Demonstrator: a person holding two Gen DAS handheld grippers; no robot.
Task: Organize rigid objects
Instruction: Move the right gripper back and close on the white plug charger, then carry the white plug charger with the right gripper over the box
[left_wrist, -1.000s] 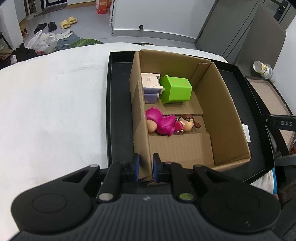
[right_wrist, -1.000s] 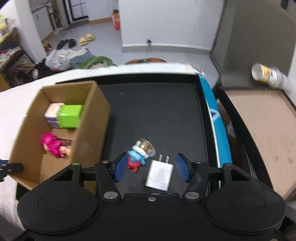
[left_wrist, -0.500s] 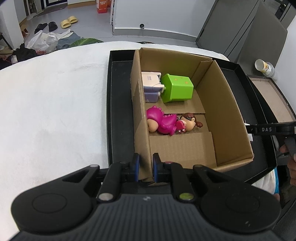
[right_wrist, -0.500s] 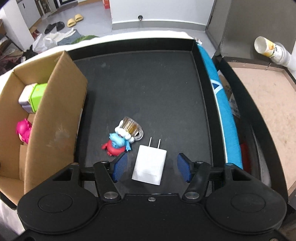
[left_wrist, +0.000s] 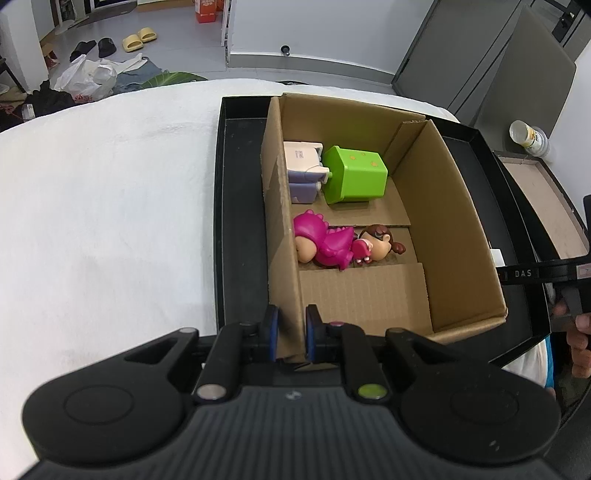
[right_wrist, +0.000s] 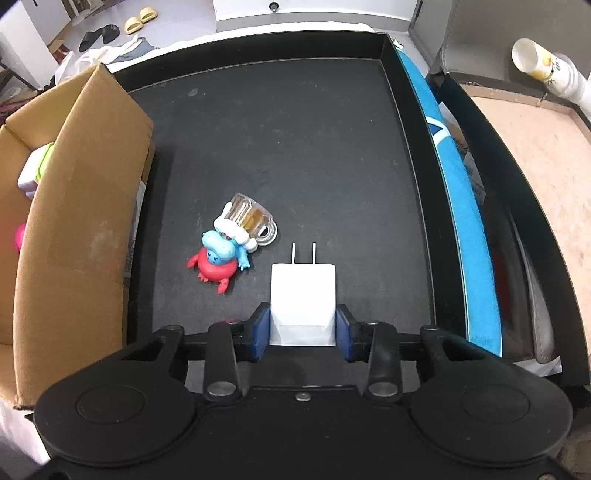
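My left gripper (left_wrist: 290, 338) is shut on the near left wall of the cardboard box (left_wrist: 280, 236). The box holds a green cube (left_wrist: 356, 175), a white and purple block (left_wrist: 301, 171), a pink dinosaur figure (left_wrist: 325, 243) and a small doll (left_wrist: 380, 242). My right gripper (right_wrist: 302, 334) is closed around a white plug adapter (right_wrist: 303, 299) on the black tray (right_wrist: 295, 122), prongs pointing away. A blue and red toy figure (right_wrist: 218, 258) and a small beer mug (right_wrist: 251, 218) lie left of the adapter.
The box stands at the tray's left in the right wrist view (right_wrist: 74, 221). A white tablecloth (left_wrist: 103, 206) lies left of the tray. A blue strip (right_wrist: 461, 221) runs along the tray's right rim. A paper cup (right_wrist: 543, 66) lies far right.
My right gripper moved forward and down over the white adapter and its fingers closed onto its sides. My left gripper stayed on the box wall.
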